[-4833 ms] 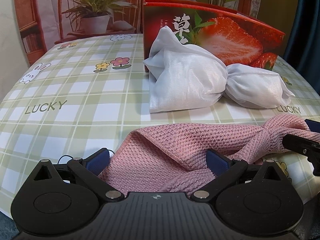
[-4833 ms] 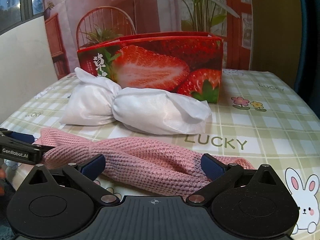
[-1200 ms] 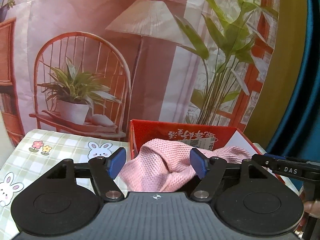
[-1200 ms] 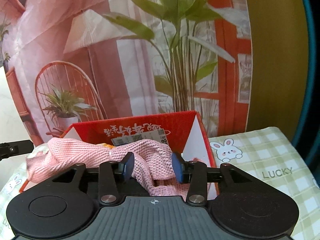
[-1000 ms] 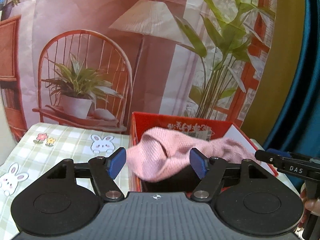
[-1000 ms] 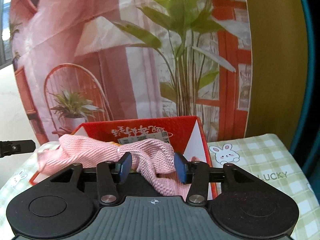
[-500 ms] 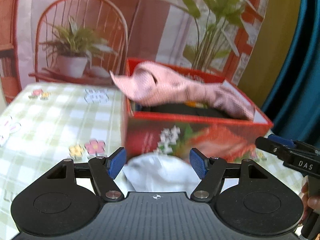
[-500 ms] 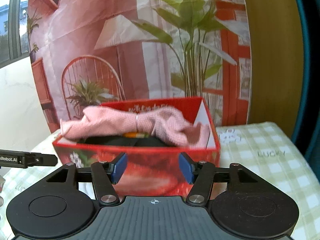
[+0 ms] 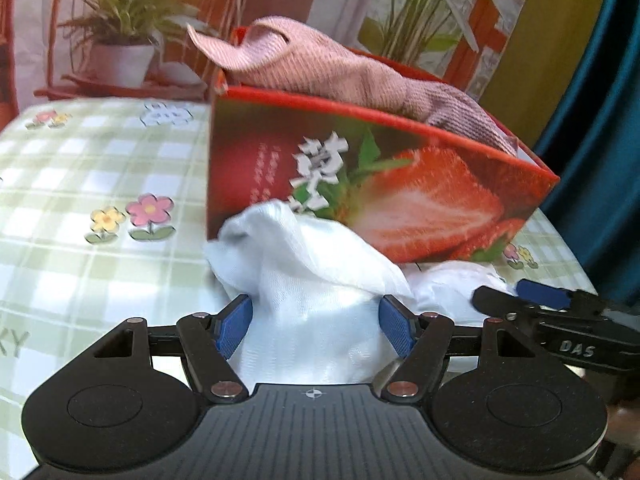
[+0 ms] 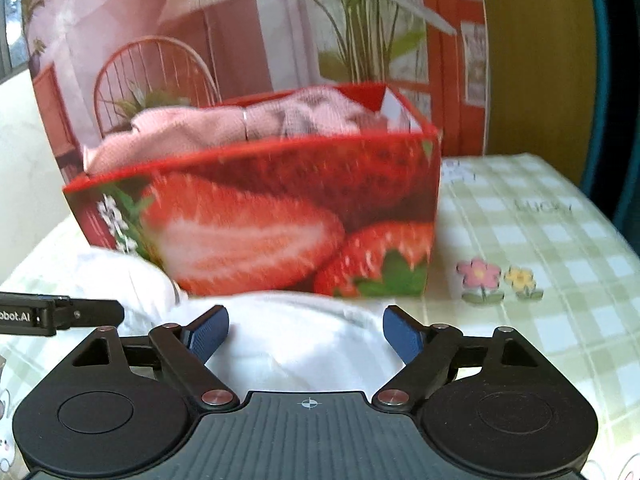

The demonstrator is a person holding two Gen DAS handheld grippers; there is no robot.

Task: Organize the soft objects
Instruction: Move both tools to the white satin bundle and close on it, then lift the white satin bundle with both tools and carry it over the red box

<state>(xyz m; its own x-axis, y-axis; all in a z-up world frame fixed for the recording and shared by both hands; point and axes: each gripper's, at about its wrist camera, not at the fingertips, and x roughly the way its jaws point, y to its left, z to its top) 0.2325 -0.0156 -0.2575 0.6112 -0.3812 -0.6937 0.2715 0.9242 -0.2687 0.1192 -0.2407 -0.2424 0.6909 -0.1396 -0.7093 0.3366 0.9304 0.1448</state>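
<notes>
A white knotted cloth bundle [image 9: 316, 304] [image 10: 296, 340] lies on the checked tablecloth in front of the red strawberry box [image 9: 400, 184] [image 10: 280, 216]. A pink knitted towel [image 9: 332, 72] [image 10: 224, 128] is draped over the top of that box. My left gripper [image 9: 316, 328] is open, its blue pads on either side of the bundle's left half without squeezing it. My right gripper [image 10: 306, 336] has its jaws opening; the bundle's right half lies between them, not pinched. The right gripper's finger [image 9: 540, 300] shows in the left wrist view.
The green checked tablecloth [image 9: 80, 184] [image 10: 540, 264] spreads left and right of the box, printed with flowers and "LUCKY". Behind the table hangs a backdrop picturing a chair, a potted plant and a lamp. A dark blue curtain [image 9: 600, 120] is at the right.
Both grippers let go of the pink towel, which stays draped on the box, and came down and back to the white bundle. The right jaws widened.
</notes>
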